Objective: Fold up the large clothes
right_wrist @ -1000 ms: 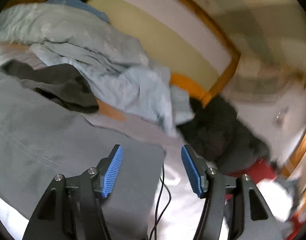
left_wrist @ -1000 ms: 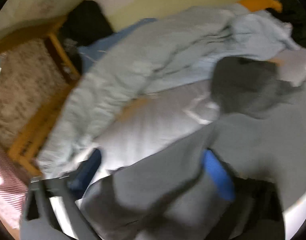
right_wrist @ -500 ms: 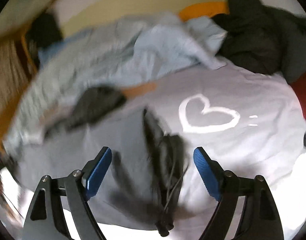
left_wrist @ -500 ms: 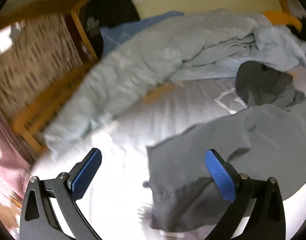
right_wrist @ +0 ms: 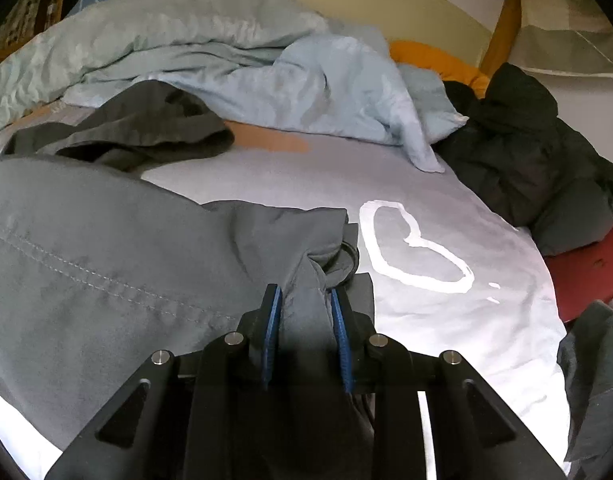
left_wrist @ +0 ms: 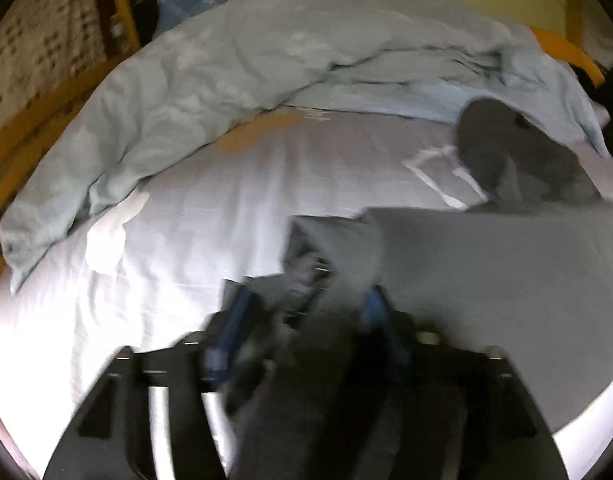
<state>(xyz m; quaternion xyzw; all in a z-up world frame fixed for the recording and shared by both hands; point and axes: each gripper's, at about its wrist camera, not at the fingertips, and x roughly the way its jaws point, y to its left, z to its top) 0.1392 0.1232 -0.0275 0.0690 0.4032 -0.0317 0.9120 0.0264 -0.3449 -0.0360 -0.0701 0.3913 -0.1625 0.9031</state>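
Note:
A large grey garment lies spread on the white bed sheet. My left gripper is blurred at its bunched left corner. Its jaws are closing, with a wad of the grey cloth between them and a gap still showing at the pads. In the right wrist view the same grey garment fills the left half. My right gripper is closing on a gathered fold at the garment's right corner, and both blue pads press into the cloth.
A crumpled light blue duvet runs along the back of the bed, with a dark grey garment in front of it. A black jacket is heaped at the right. A wooden bed frame borders the left side.
Both grippers have dropped down onto the grey garment's corners. Both stood wide open half a second ago; now both have narrowed around bunched cloth, the right much more than the left.

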